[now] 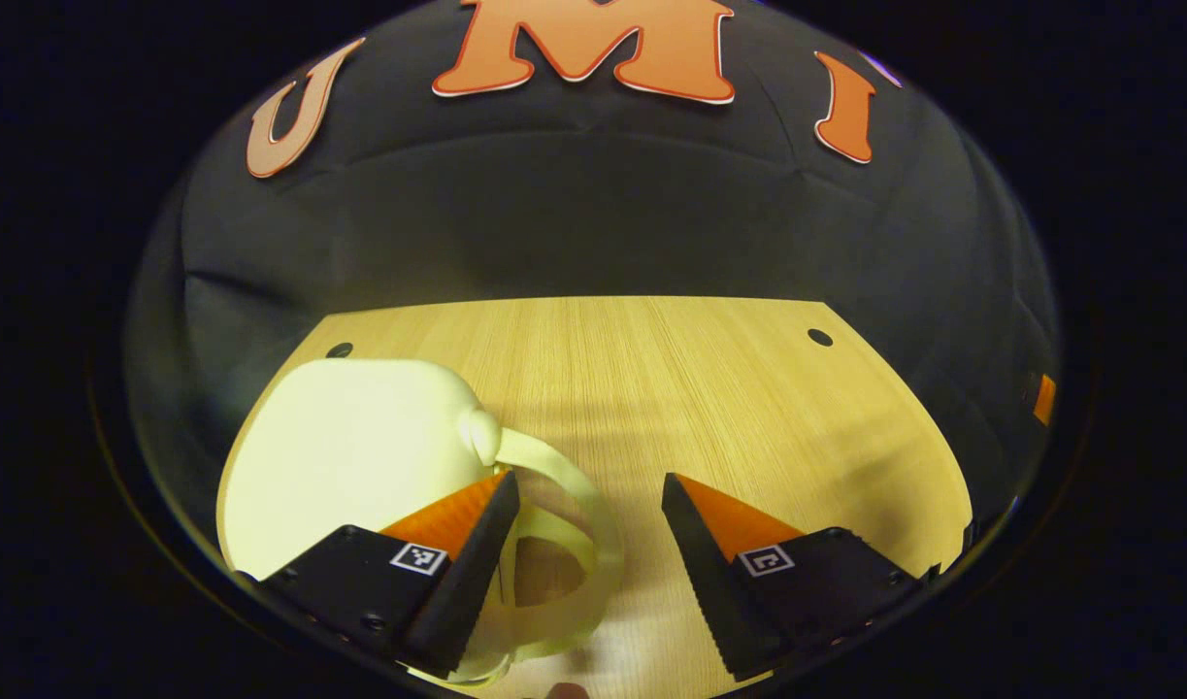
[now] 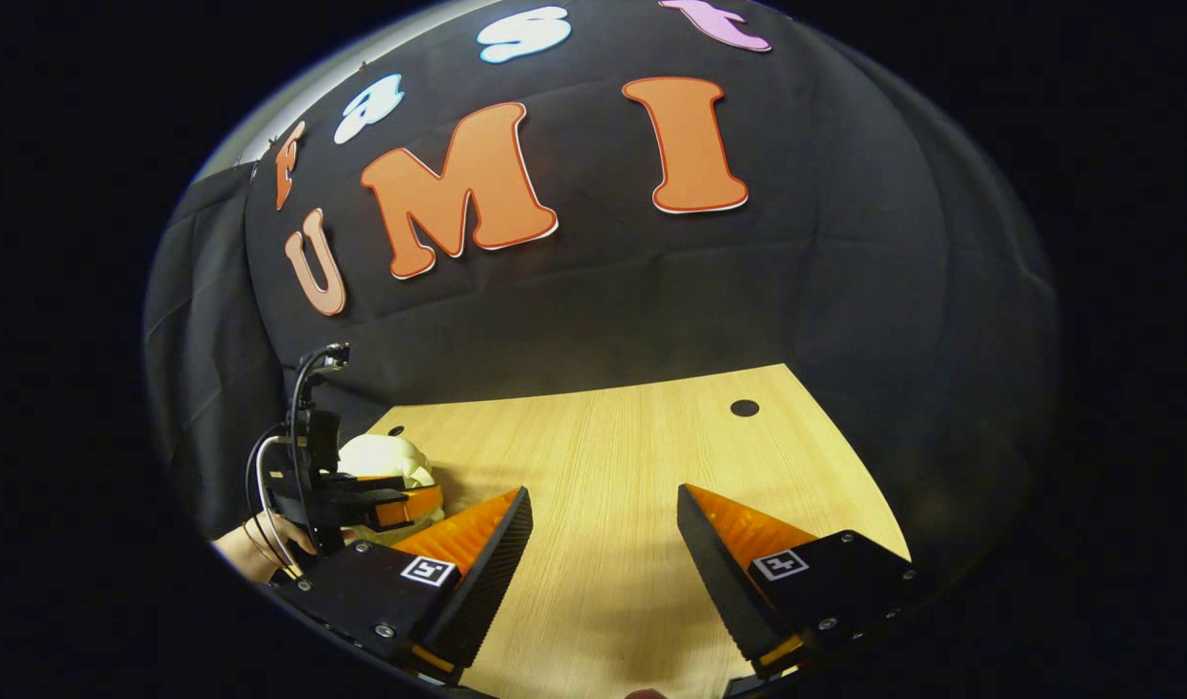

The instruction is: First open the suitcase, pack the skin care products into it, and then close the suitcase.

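- The left gripper [image 1: 590, 515] is sitting nearest in the left gripper view, its two fingers spread wide with nothing between them; the left finger is overlapping the cream handle loops from above, but I cannot tell whether it is touching them.
- The right gripper [image 2: 603, 529] is likewise hanging open in the right gripper view, with bare tabletop showing between its fingers and nothing in its grasp.
- Just beyond the left gripper's left finger, the suitcase [image 1: 350, 456] is lying on the table [image 1: 709, 388] toward its left edge. It is a small cream case with rounded corners, appearing closed, though its seam and any latch are hidden from here.
- Its handle [image 1: 564, 544] is curling out of the case's right side as two pale looped straps, reaching toward the near table edge and lying partly between the left gripper's fingers.
- Judging by the smooth, even sheen, the shell is probably stiff moulded material and fairly light, so it could be sliding on the wood when pushed; steadying one side while lifting the lid's edge looks wise.
- The straps seem flexible and thin, an easy pinch, but pulling them would likely drag the whole case, not open it.
- Farther off in the right gripper view, the left gripper is showing by the suitcase, with a hand [image 2: 253, 553] holding it.
- No skin care products are visible on the wood I can see.
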`<state>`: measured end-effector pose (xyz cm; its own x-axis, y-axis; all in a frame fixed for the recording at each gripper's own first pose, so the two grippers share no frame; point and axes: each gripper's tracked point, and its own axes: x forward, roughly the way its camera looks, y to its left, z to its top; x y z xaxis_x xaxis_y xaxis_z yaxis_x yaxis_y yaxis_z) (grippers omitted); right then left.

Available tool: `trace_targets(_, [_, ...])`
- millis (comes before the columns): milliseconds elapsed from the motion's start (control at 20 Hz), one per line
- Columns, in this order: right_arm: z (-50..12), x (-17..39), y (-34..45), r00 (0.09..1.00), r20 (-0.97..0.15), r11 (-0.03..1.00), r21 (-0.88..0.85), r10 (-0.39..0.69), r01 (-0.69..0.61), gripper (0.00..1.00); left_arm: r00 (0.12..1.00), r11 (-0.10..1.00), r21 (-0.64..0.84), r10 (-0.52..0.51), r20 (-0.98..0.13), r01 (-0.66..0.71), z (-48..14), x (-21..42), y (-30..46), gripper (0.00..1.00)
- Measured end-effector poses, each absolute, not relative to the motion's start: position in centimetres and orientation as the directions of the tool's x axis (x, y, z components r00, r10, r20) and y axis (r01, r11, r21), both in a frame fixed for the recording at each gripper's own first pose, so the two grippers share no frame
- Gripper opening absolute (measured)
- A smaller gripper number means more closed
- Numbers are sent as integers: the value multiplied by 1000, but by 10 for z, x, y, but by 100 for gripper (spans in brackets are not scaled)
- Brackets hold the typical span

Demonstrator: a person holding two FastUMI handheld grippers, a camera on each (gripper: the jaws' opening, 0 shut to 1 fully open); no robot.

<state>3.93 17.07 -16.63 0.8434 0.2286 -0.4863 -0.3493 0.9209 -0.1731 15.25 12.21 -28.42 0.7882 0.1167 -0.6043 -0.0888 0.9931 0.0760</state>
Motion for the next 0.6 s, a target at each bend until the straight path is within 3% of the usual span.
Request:
trace_targets(250, [-140,39,183,871,-452,921,-220,195,-320,95,884,977,198,161,-439,-79,-180,134,111,92])
trace_targets(600, [-83,23,218,963,-225,913,-343,150,-222,95,977,995,90,66,-204,-48,-63,99,105,89])
